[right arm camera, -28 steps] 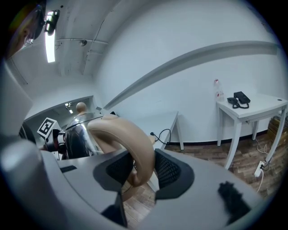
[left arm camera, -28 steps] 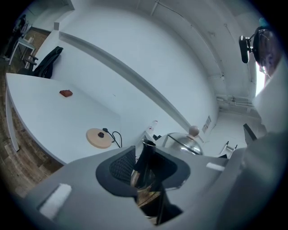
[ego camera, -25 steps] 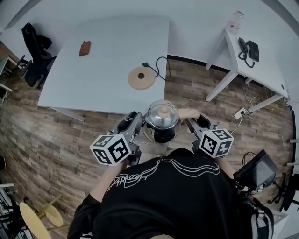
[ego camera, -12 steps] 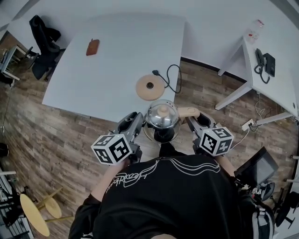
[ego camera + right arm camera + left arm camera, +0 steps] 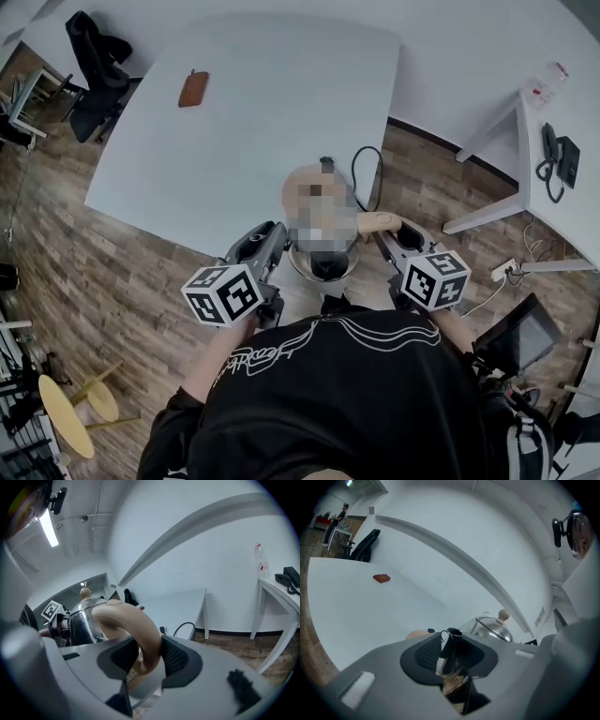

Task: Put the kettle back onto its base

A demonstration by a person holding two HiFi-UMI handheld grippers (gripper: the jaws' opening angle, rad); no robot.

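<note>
Left gripper point(image 5: 449, 654), right gripper point(image 5: 145, 656) clamp one kettle point(image 5: 83, 619).

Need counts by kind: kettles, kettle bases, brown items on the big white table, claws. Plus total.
Shiny steel kettle with beige handle: 1
Round tan kettle base: 1
Small flat brown pouch: 1
Claws, left claw and right claw: 2
Total: 5
</note>
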